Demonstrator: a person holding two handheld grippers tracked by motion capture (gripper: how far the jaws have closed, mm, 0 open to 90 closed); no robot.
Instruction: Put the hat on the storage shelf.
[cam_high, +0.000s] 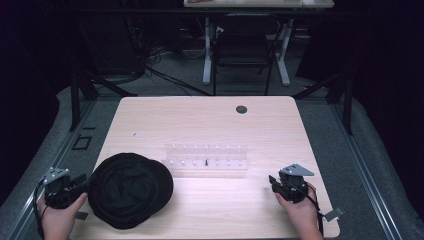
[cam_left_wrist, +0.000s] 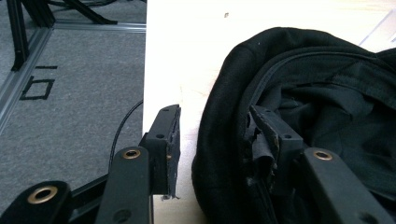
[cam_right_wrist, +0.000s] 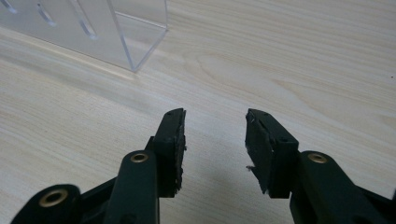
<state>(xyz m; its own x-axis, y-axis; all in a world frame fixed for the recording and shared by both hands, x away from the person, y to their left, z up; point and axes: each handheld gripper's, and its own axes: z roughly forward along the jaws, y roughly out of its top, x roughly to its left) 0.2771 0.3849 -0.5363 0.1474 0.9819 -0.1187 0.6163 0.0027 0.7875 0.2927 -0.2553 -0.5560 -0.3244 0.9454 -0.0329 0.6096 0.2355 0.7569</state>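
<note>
A black fabric bag (cam_high: 130, 196) lies at the worktop's (cam_high: 210, 125) near-left corner. The left tongs (cam_left_wrist: 217, 140) straddle its rim, jaws apart, seemingly about to pinch; closing comes next. The right tongs (cam_right_wrist: 215, 149) hover apart, empty, near a clear acrylic rack (cam_high: 206, 160).

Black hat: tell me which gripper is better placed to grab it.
Left. The left gripper is open with its jaws straddling the black hat's edge, while the right gripper hovers open over bare table, well away from it.
</note>
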